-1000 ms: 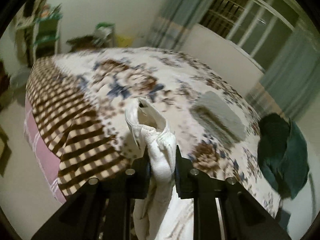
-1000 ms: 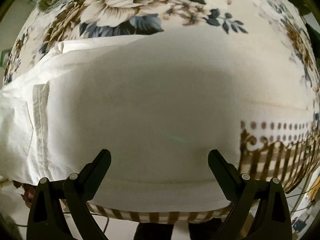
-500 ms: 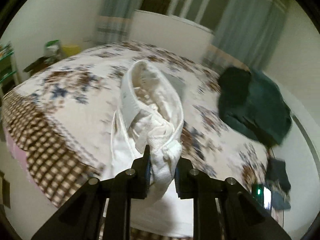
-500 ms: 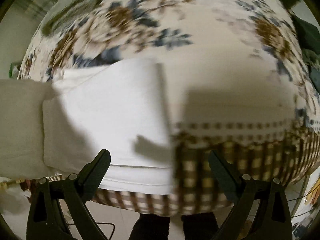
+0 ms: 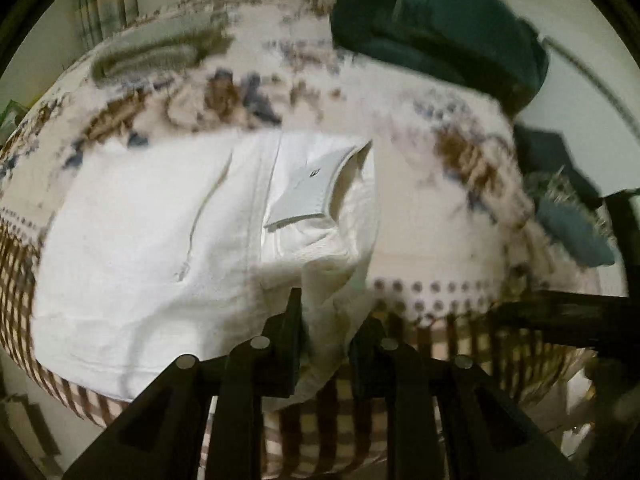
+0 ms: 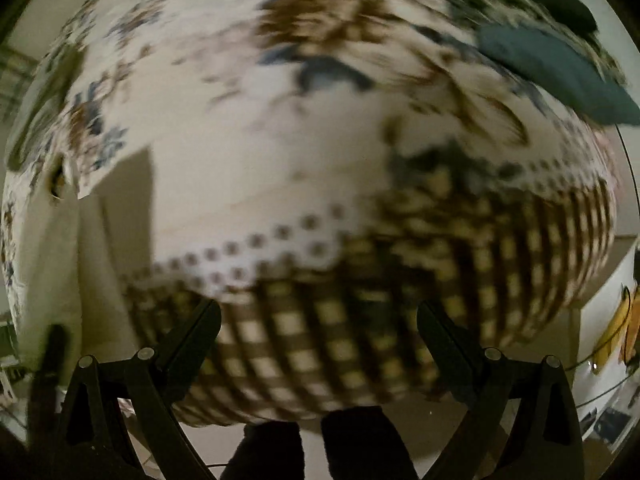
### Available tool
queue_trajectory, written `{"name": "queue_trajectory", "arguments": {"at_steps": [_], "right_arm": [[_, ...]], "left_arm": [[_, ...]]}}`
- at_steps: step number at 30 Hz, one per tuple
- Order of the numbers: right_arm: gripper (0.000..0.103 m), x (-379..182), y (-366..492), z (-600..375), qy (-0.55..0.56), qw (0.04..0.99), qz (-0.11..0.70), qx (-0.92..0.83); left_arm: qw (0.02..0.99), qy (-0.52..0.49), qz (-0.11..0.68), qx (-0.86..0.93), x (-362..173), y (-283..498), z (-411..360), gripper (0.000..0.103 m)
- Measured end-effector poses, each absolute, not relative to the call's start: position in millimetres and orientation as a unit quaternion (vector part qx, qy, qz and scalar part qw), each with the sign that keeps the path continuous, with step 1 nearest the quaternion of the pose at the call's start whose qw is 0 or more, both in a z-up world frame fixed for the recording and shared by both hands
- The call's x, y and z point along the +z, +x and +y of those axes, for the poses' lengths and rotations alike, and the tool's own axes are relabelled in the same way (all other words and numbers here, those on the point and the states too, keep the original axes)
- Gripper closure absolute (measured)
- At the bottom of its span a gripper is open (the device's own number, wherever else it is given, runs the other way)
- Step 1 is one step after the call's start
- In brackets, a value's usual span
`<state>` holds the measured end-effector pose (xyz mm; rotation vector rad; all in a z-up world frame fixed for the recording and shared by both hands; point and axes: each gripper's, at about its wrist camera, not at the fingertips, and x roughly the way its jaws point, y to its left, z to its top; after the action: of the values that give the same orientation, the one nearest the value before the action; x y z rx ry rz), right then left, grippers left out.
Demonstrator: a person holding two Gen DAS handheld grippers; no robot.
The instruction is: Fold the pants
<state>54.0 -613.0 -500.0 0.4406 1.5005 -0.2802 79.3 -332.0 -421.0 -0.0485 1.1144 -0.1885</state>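
Note:
White pants (image 5: 160, 240) lie folded over on the floral bedspread (image 5: 420, 220) near the bed's front edge, waistband and inner label facing up at the right. My left gripper (image 5: 326, 332) is shut on the pants' near right edge, low over the bed. My right gripper (image 6: 318, 344) is open and empty over the checked border of the bedspread (image 6: 360, 320), to the right of the pants, whose edge shows at the far left of the right wrist view (image 6: 60, 264). Both views are blurred.
A dark green garment (image 5: 436, 24) lies at the back right of the bed. A grey folded cloth (image 5: 152, 52) lies at the back left. A teal cloth (image 6: 552, 68) lies at the right edge. The floor lies below the bed's front edge.
My left gripper has carried the held waist end over and down, so the pants now lie folded flat. My right gripper has moved right, off the pants, over the checked border.

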Motion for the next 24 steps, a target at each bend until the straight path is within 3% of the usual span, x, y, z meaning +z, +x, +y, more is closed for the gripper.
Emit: {"name": "queue_trajectory", "arguments": {"at_steps": [4, 6, 7, 8, 10, 17, 24], "right_arm": [[0.003, -504.6, 40.0, -636.9, 0.226, 0.697, 0.67, -0.115], [0.003, -503.0, 35.8, -643.6, 0.255, 0.699, 0.661, -0.093], [0.003, -501.7, 35.9, -646.1, 0.276, 0.702, 0.653, -0.074], [0.003, -501.4, 37.6, -646.8, 0.3, 0.702, 0.644, -0.049], [0.003, -501.8, 50.0, -643.5, 0.335, 0.698, 0.633, -0.007], [0.003, -529.3, 110.7, -592.3, 0.394, 0.667, 0.619, 0.13], [0.001, -586.1, 174.2, -529.9, 0.393, 0.638, 0.642, 0.162]], "left_arm": [[0.815, 0.001, 0.576, -0.069, -430.2, 91.1, -341.6, 0.082], [0.811, -0.004, 0.581, -0.074, -418.2, 88.3, -341.1, 0.069], [0.809, -0.014, 0.583, -0.081, -412.8, 88.1, -339.3, 0.051], [0.805, -0.029, 0.586, -0.087, -405.3, 87.6, -336.0, 0.026], [0.802, -0.057, 0.588, -0.091, -386.8, 86.6, -327.6, 0.015], [0.823, -0.073, 0.563, -0.011, -348.9, 96.9, -236.7, 0.014], [0.804, -0.063, 0.581, 0.104, -387.8, 164.3, -121.2, 0.014]]}}
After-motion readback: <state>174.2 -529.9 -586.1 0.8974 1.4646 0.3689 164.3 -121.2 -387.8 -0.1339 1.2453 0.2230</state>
